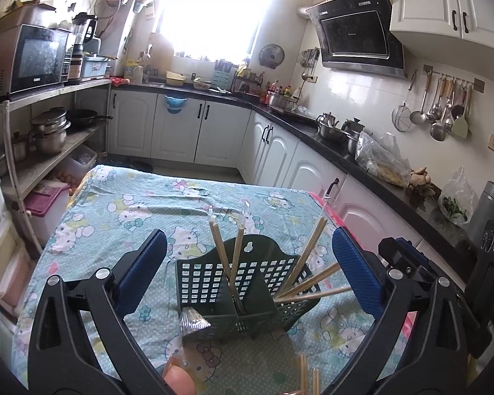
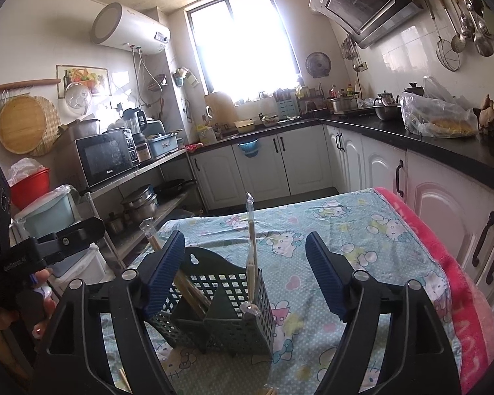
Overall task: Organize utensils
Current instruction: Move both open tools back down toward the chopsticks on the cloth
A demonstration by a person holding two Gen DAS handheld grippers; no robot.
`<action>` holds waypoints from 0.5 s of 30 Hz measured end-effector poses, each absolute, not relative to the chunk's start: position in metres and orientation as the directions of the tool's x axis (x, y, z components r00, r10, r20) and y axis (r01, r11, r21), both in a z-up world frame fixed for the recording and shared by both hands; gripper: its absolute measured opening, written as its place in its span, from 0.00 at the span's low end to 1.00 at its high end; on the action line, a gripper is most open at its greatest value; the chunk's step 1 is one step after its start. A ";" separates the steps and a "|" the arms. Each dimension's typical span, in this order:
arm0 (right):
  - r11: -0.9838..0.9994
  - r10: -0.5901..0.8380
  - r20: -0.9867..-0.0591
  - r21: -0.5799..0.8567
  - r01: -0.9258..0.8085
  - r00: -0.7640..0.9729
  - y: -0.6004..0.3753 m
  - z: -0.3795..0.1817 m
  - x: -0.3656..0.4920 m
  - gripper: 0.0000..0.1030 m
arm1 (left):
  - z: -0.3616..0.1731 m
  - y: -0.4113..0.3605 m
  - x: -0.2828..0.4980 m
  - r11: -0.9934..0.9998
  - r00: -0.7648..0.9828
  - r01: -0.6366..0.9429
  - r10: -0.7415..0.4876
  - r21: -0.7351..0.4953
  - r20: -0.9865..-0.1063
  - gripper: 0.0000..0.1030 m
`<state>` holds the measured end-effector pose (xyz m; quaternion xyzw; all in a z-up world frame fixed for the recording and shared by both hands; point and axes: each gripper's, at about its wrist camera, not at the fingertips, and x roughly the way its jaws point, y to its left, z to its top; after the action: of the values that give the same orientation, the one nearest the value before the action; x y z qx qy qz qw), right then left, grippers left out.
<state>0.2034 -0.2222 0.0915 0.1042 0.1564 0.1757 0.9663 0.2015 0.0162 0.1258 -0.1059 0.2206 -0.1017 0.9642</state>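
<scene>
Here, step in hand: loading wrapped chopsticks into the holder; both hands look to be between placements.
Holder: dark green perforated plastic utensil caddy (image 1: pixel 243 293) with a centre divider and a hanging hole, standing upright on the tabletop (image 1: pixel 122 204) under a pale blue cartoon-cat cloth.
Contents: two pale wooden chopsticks in clear wrappers (image 1: pixel 237 250) lean near the divider; several bare wooden sticks (image 1: pixel 313 283) fan out low over the right-hand wall.
Loose stock: more wooden stick ends (image 1: pixel 304 375) at the near edge of the left wrist view, not yet in the caddy; whether they lie on the cloth cannot be told.
Left gripper (image 1: pixel 248 265): jaws wide apart, nothing pressed, caddy between them but untouched.
Right gripper (image 2: pixel 245 273): jaws apart, empty; its left pad just beside the caddy's back panel.
Technique: take one stick near mid-length, tip it upright, lower it into a compartment.
Risk: fanned sticks probably tip out if nudged; the light caddy may slide on cloth.
Judgement: partly done.
</scene>
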 end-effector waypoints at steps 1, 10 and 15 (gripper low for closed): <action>0.917 0.372 -0.265 0.255 -0.308 0.889 -0.222 0.092 0.202 0.72 | 0.126 0.016 0.200 0.957 0.882 0.149 -0.243 -0.250 -0.404 0.90; 0.917 0.372 -0.266 0.252 -0.309 0.889 -0.222 0.092 0.196 0.75 | 0.122 0.018 0.189 0.958 0.882 0.152 -0.243 -0.245 -0.403 0.90; 0.919 0.373 -0.270 0.243 -0.312 0.888 -0.223 0.091 0.191 0.76 | 0.121 0.018 0.186 0.959 0.882 0.149 -0.239 -0.240 -0.407 0.90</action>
<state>0.1913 -0.2228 0.0914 0.0971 0.1572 0.1770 0.9667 0.1860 0.0184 0.1209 -0.1015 0.2216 -0.1004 0.9646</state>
